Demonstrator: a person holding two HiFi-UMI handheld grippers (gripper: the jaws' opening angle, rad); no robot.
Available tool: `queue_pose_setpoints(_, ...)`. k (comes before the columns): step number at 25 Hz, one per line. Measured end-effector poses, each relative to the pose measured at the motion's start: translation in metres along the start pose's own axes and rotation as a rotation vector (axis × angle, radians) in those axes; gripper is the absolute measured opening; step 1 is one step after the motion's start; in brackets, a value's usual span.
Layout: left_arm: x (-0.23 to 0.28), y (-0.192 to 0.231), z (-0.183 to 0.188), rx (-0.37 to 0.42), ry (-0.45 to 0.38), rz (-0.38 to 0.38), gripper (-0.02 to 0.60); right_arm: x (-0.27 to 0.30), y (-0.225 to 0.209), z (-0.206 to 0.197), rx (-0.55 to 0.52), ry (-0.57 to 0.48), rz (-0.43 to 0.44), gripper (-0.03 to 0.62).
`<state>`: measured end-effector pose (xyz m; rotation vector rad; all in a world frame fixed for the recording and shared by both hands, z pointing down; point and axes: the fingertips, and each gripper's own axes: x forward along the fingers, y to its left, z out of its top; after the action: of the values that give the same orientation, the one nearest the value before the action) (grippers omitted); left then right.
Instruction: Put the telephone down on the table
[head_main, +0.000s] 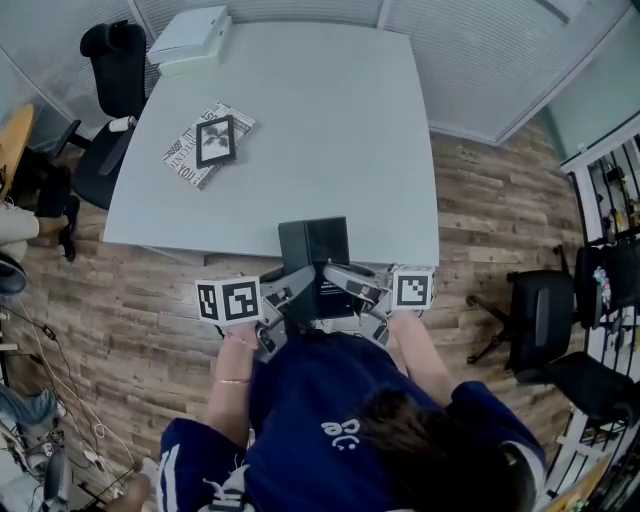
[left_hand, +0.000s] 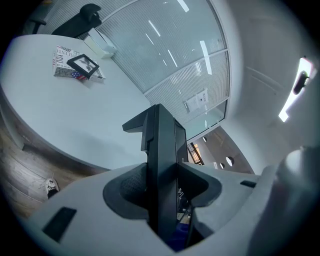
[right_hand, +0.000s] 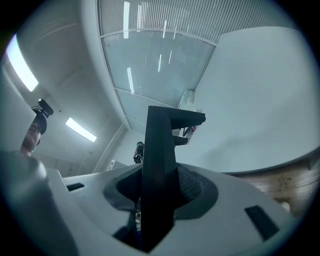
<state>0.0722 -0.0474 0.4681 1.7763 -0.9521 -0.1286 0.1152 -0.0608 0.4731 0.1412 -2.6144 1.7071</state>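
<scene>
**Black telephone clamped between both pairs of jaws at the counter's near edge**

The black, flat, slab-shaped plastic telephone (head_main: 314, 250) sits between the two grippers, directly in front of the person. The left gripper (head_main: 292, 293) has its jaws clenched on the telephone's left side. The right gripper (head_main: 347, 283) grips the right side in the same way. In the left gripper view the telephone (left_hand: 162, 170) shows edge-on as a thin dark slab, pressed on both faces by the textured pads. The right gripper view shows the telephone (right_hand: 157, 170) wedged the same way.

From the head view its long axis runs away from the person. Its far end reaches over the near edge of the pale grey counter (head_main: 330, 130), and its near end lies toward the person's body. Whether it touches the counter cannot be told.
</scene>
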Motion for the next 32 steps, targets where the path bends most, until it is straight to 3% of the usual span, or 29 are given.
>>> queue_pose_setpoints(8, 0.008, 0.001, 0.055, 0.018, 0.009, -0.017, 0.192, 0.026, 0.006, 0.049, -0.006, -0.035, -0.001, 0.169)
queue_pose_setpoints(18, 0.013, 0.035, 0.13, 0.027, 0.037, -0.047, 0.192, 0.082, -0.013, 0.103, -0.015, -0.052, -0.034, 0.169)
queue_pose_setpoints(32, 0.024, 0.101, 0.198, 0.032, 0.167, -0.126, 0.192, 0.151, -0.054, 0.147, -0.028, -0.138, -0.116, 0.17)
